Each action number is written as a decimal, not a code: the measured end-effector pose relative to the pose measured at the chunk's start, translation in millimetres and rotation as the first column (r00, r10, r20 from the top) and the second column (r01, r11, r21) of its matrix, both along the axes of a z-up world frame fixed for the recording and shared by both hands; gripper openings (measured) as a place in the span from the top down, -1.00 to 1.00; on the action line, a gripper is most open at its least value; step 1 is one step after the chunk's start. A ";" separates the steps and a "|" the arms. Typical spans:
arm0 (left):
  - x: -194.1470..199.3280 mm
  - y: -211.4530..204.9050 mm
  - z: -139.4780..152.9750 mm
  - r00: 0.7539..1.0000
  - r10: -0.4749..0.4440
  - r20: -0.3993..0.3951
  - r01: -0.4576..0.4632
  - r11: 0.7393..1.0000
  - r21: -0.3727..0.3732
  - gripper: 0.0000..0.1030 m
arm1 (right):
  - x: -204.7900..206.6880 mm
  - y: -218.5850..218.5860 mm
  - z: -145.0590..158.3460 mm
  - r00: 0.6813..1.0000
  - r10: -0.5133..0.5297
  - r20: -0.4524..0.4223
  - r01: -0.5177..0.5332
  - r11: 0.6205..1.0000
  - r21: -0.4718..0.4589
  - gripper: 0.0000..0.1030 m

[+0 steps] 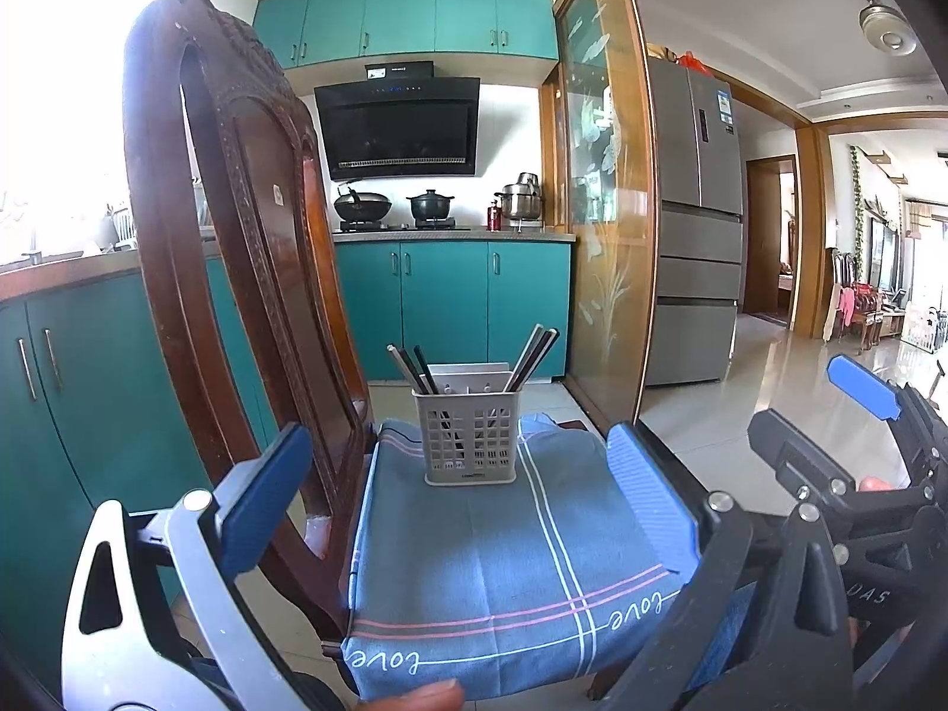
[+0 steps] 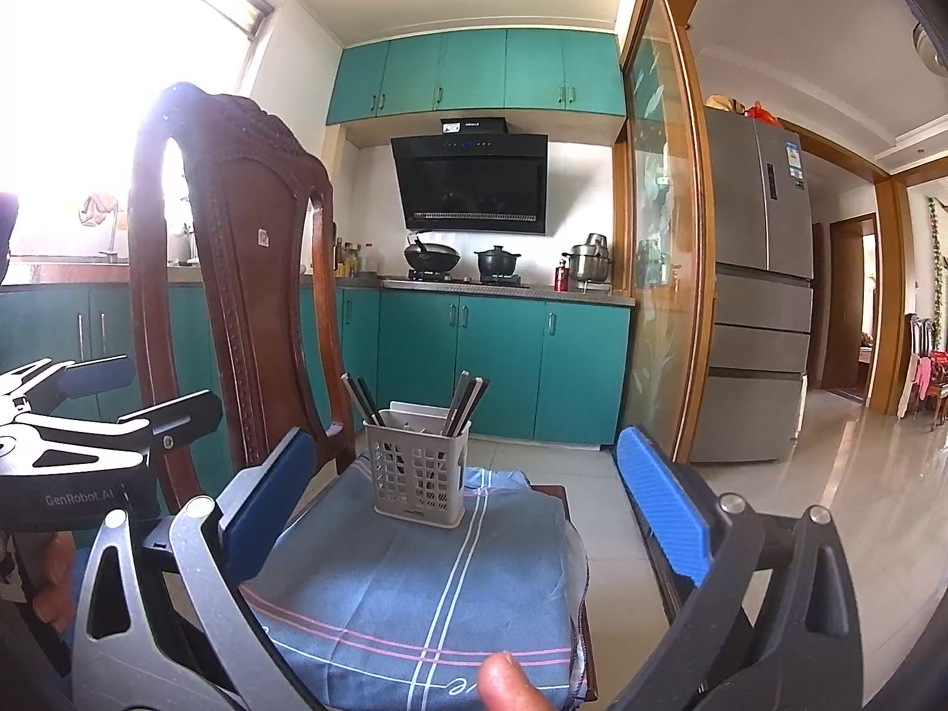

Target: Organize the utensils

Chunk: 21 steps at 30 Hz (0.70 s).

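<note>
A grey slotted utensil holder [image 1: 471, 438] stands upright on a blue cloth [image 1: 492, 557] that covers a chair seat. Several dark chopsticks [image 1: 533, 355] stick out of it, leaning left and right. It also shows in the right wrist view [image 2: 418, 477], with the chopsticks [image 2: 465, 403] inside it. My left gripper [image 1: 456, 492] is open and empty, its blue pads either side of the seat, short of the holder. My right gripper [image 2: 468, 509] is open and empty, also short of the holder. The right gripper shows at the right of the left wrist view [image 1: 829, 415].
The chair's carved wooden back [image 1: 237, 237] rises at the left of the seat. Teal cabinets [image 1: 450, 296], a stove with pots [image 1: 394, 207] and a range hood stand behind. A glass sliding door [image 1: 604, 237] and a grey fridge [image 1: 699, 225] are to the right, with tiled floor beyond.
</note>
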<state>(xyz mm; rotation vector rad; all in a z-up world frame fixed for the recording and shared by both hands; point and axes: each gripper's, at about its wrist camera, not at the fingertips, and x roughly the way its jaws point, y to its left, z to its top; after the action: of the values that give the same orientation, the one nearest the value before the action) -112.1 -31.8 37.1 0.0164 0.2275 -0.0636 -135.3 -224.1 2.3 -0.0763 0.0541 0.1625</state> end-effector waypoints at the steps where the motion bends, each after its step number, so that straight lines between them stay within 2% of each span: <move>1: -0.2 -0.2 0.0 1.000 0.000 0.000 0.000 1.000 -0.001 -0.93 | -0.8 -0.9 0.3 1.000 -0.002 0.004 0.002 1.000 0.003 -0.94; 7: -1.2 -0.8 0.1 1.000 -0.005 0.003 0.005 1.000 -0.002 -0.93 | -0.3 -2.9 3.0 1.000 -0.011 0.013 0.011 1.000 0.016 -0.94; 21: -5.7 -2.9 -0.3 1.000 -0.007 0.007 0.007 1.000 -0.015 -0.93 | 1.3 2.2 0.7 1.000 -0.017 0.015 0.017 1.000 -0.018 -0.94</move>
<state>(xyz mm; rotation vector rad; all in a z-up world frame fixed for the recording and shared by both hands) -117.8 -34.8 36.8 0.0022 0.2197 -0.0726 -134.0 -221.9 3.0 -0.0956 0.0410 0.1443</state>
